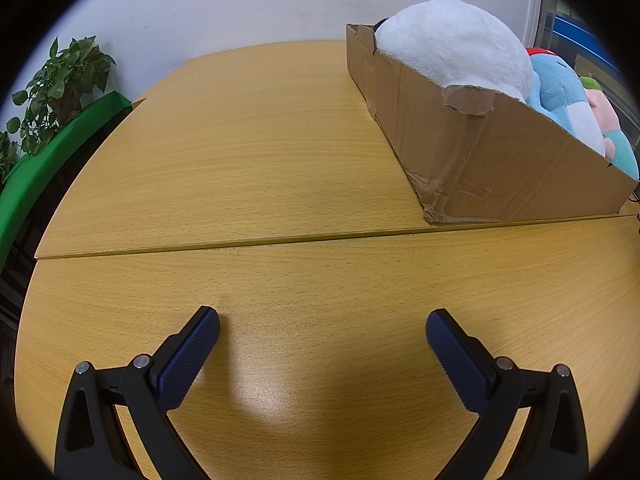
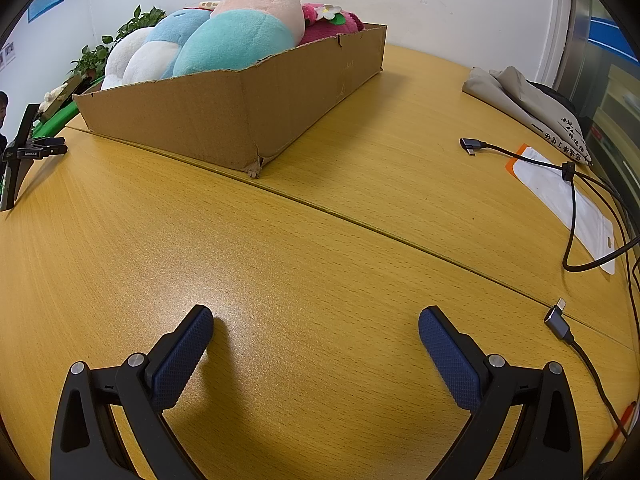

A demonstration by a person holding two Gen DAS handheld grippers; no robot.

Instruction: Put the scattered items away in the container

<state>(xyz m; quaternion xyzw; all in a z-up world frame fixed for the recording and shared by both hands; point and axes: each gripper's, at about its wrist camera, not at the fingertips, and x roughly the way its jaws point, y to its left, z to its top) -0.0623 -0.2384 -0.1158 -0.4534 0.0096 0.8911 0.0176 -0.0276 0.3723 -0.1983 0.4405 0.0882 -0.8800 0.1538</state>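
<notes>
1. Left wrist view: left tongs [image 1: 322,322] spread wide, holding nothing, low over the bare yellow wood-grain desk [image 1: 248,152].
2. Torn brown cardboard box [image 1: 480,160] at upper right, resting on the desk beyond the seam between two panels, well apart from the tongs.
3. Inside the box: large white plush toy [image 1: 452,44], light-blue plush toy [image 1: 560,88] beside it.
4. Green leafy potted plant [image 1: 60,84] at far left.
5. Right wrist view: right tongs [image 2: 316,320] spread wide, holding nothing, above bare desk.
6. Same box at upper left, packed with plush toys; turquoise-and-pink plush toy [image 2: 248,32] on top.
7. Black USB cables [image 2: 560,324], white flat pouch [image 2: 568,200] and grey folded cloth bag [image 2: 528,104] on the desk at right.
</notes>
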